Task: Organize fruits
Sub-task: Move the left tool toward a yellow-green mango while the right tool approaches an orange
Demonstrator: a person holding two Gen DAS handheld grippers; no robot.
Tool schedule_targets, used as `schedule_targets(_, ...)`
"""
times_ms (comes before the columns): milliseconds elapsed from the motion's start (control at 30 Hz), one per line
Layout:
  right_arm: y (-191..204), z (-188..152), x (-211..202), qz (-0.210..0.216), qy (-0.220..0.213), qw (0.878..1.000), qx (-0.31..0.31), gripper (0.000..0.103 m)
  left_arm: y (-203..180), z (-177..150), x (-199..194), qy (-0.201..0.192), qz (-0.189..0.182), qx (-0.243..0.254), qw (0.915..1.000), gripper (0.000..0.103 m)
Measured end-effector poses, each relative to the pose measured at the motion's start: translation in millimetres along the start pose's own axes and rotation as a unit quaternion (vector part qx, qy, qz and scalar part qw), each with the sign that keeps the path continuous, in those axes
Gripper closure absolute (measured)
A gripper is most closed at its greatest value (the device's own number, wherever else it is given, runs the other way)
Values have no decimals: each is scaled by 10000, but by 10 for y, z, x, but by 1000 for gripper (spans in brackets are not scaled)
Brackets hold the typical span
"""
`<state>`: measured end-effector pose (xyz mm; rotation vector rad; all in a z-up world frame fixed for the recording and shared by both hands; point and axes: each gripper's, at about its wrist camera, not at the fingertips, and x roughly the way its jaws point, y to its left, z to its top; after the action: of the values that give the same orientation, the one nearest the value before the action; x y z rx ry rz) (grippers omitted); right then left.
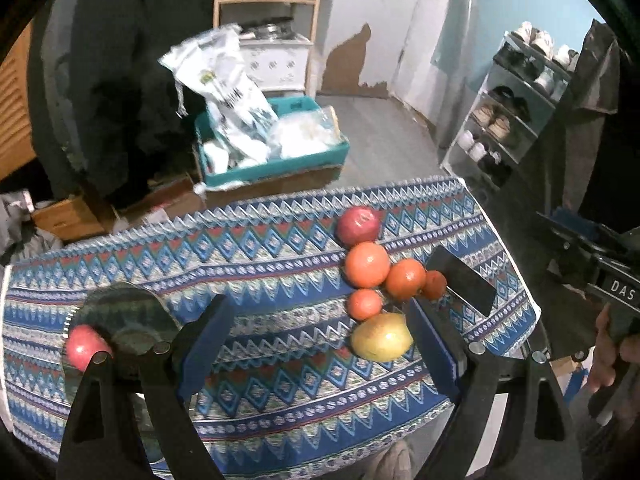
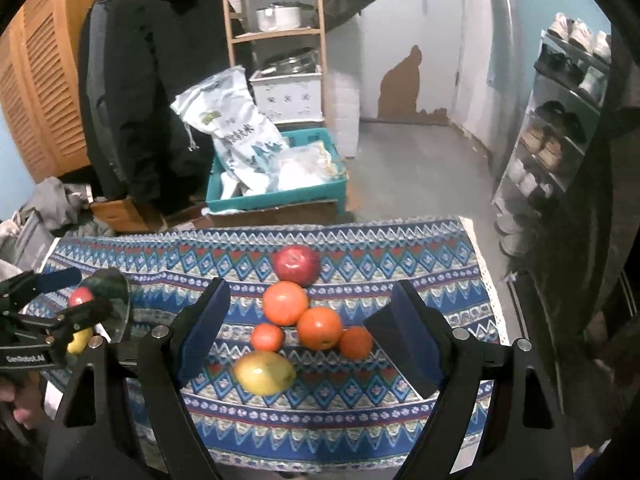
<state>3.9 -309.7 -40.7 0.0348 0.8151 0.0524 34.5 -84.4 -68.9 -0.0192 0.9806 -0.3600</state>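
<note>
Fruit cluster on a patterned tablecloth [image 2: 400, 248], both grippers spread and empty.
The mango [image 2: 263, 372] lies long axis 9-to-3, at 6 o'clock of the oranges [image 2: 285, 303], between the right gripper's [image 2: 304, 344] fingers; the left gripper [image 1: 316, 344] hovers at 9 o'clock.

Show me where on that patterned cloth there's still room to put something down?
The widest bare stretch of cloth lies between the glass plate on the left and the fruit cluster, from red apple down to yellow mango. Another strip lies right of the oranges, toward the cloth's edge. The cluster itself is crowded, fruits touching.
</note>
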Motion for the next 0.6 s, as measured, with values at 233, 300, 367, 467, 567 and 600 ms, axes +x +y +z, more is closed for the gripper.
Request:
schedule_targets(233,-239,-123,214,-94,356,9992,179,20,-179,-74,407,404,-205,-13,9990,14)
schedule_targets(300,-310,-172,287,-163,470,9985,219,20,-215,-115,537,555,-287,-56,9980,14)
schedule_targets(367,-366,-218,345,-193,568,9979,263,20,-260,-172,692,739,-401,-117,9964,14)
schedule_targets(467,-445,-284,437,-240,746,9964,325,20,-340,-244,865,846,-408,-95,9955,14)
schedule_targets(567,-525,-356,532,-301,912,9947,379,20,-463,-317,1037,962,-405,154,9944,14)
schedule_targets(600,-547,-377,557,-313,955,9941,401,20,-509,-347,1095,1014,-394,267,9937,14)
